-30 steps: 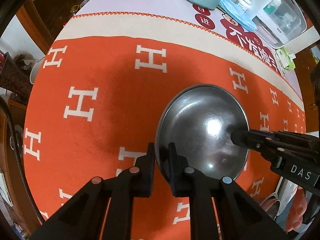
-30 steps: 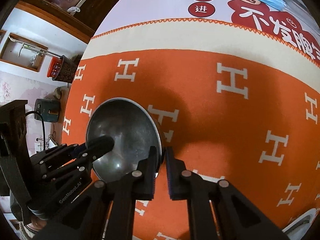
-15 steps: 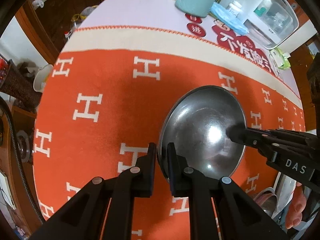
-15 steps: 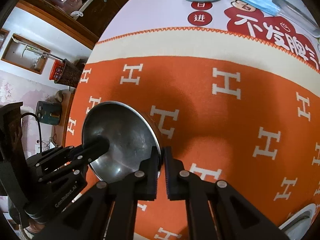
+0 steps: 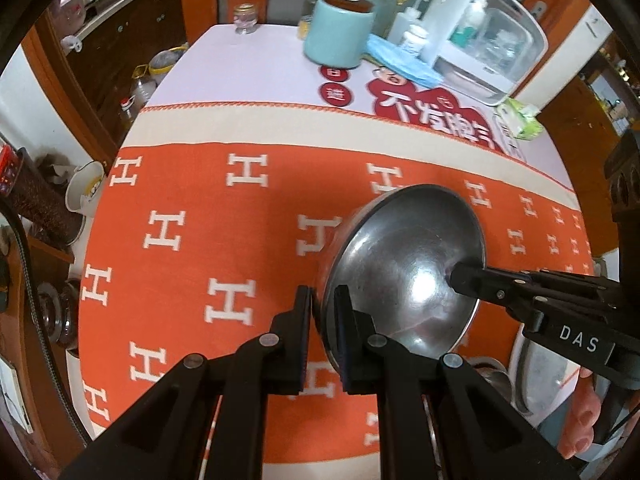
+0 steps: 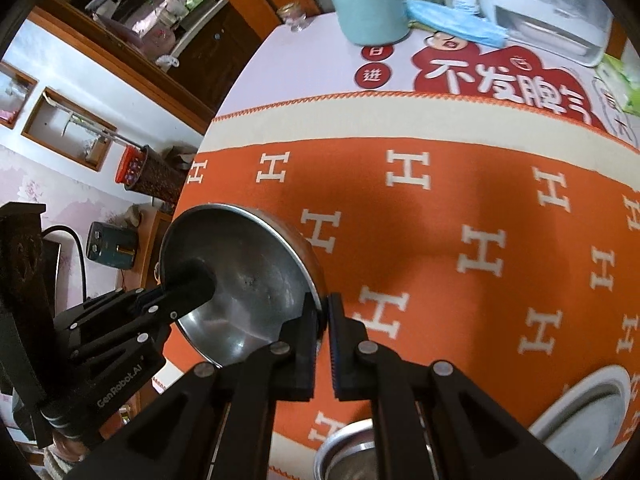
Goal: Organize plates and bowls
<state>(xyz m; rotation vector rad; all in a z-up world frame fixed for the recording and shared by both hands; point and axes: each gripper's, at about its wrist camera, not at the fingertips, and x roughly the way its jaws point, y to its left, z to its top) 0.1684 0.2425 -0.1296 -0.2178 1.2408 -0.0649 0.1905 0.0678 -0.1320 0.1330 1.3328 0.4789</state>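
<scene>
Both grippers, left [image 5: 322,334] and right [image 6: 324,340], point steeply down, each pinching the steel bowl's [image 5: 404,276] rim above an orange tablecloth [image 5: 240,208]

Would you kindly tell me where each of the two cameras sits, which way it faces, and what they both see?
Left wrist: on the left tool, looking steeply down at the steel bowl on the orange cloth; the right tool and fingers show.
Right wrist: on the right tool, facing down at the bowl; the left tool shows.
Shared: bowl pinched at opposite rims, cloth, teal jar.
</scene>
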